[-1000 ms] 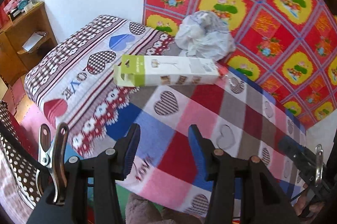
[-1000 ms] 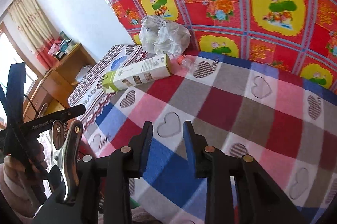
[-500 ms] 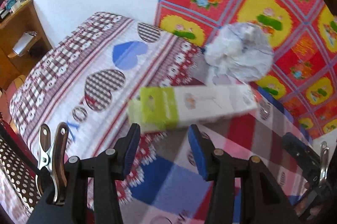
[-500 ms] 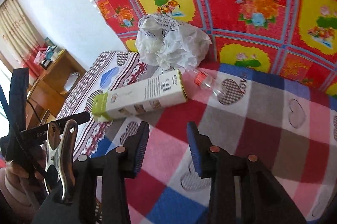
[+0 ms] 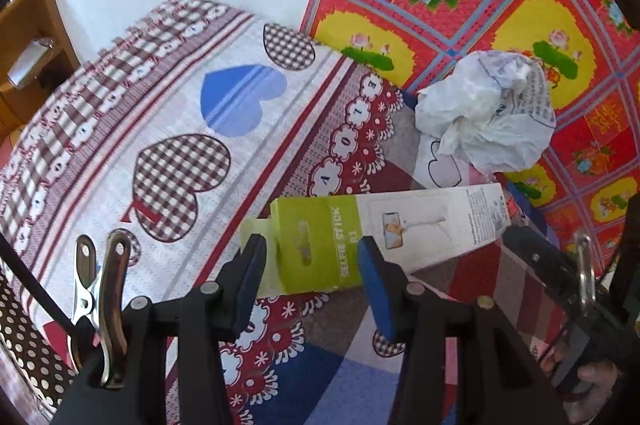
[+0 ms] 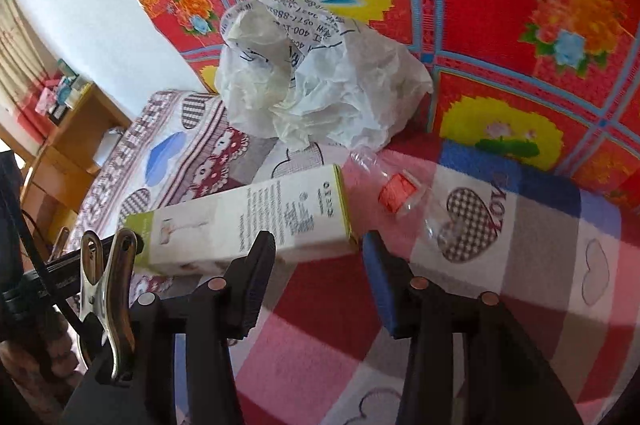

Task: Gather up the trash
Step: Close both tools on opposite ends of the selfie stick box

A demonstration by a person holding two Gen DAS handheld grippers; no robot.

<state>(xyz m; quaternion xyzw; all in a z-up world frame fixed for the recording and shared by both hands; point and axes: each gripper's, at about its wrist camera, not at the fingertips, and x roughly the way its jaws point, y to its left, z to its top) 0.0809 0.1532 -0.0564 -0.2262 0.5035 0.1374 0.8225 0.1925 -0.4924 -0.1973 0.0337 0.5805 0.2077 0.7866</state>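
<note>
Right wrist view: opening right tongs (image 6: 316,271), empty, face box (image 6: 244,225), bottle (image 6: 404,197), crumpled bag (image 6: 320,85).

Selfie stick box (image 5: 384,233): long, white carton with lime-green end, printed "SELFIE STICK", lying flat on its side on the bed. Crumpled white plastic bag (image 6: 320,85): printed text visible, bunched in a loose heap just beyond the box, against the red floral cloth. Clear plastic bottle (image 6: 404,199): red label, lying on its side just beside the box's white end.
</note>
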